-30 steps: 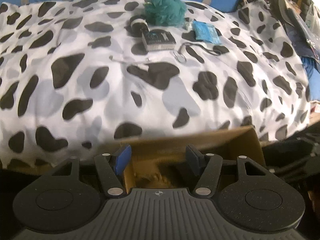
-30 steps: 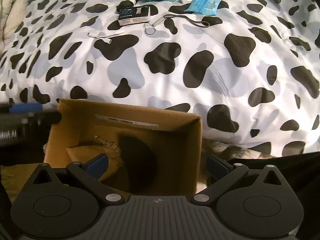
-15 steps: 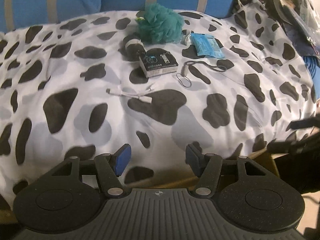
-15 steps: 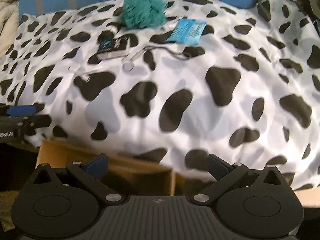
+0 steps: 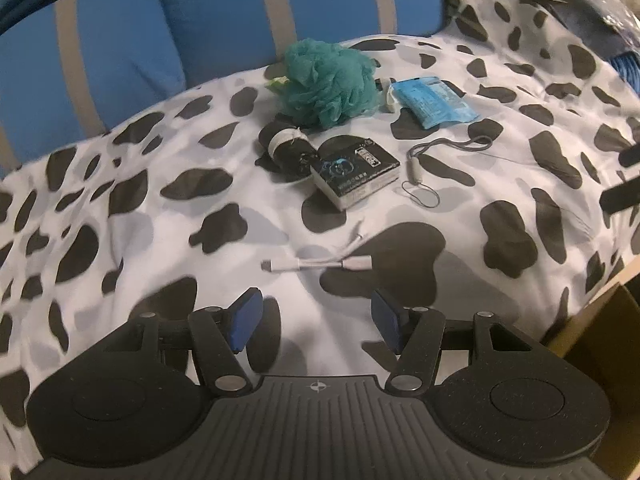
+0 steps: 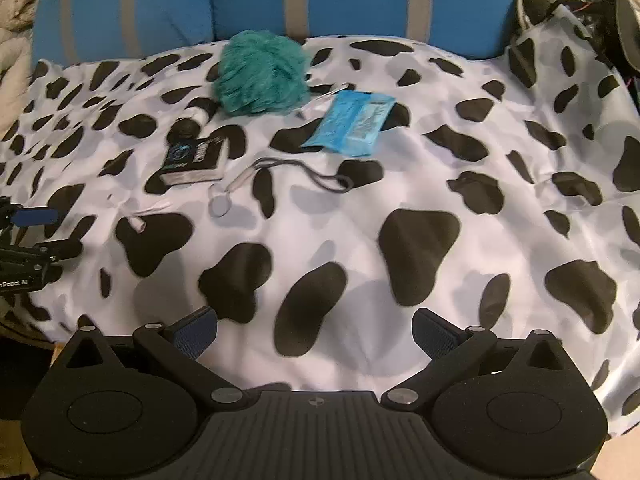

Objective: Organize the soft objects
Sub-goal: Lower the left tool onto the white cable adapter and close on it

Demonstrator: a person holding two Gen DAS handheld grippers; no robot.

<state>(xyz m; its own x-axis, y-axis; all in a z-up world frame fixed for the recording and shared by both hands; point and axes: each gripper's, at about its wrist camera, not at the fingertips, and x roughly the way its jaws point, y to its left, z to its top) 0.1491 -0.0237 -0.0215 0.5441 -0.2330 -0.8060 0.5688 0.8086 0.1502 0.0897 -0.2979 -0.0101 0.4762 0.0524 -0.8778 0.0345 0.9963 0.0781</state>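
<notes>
We are between picks: both tools are empty and heading out over the cow-print bed cover toward the next soft thing.

Going left to right, the left tool has its blue pads set moderately apart with nothing between them. Just ahead of it lies a white cable adapter; further ahead sit a rolled black bundle with a white band and a small black printed box. The teal mesh bath sponge lies well ahead, at the far edge. Ahead and to its right are a grey wrist strap and a blue plastic packet.

The right tool is spread wide and empty, the sponge far ahead to its left.

Next, we judge, one tool must reach forward to the sponge and close gently.

A second ago both tools hung over the open cardboard box; now only its corner shows at the left tool's right.
</notes>
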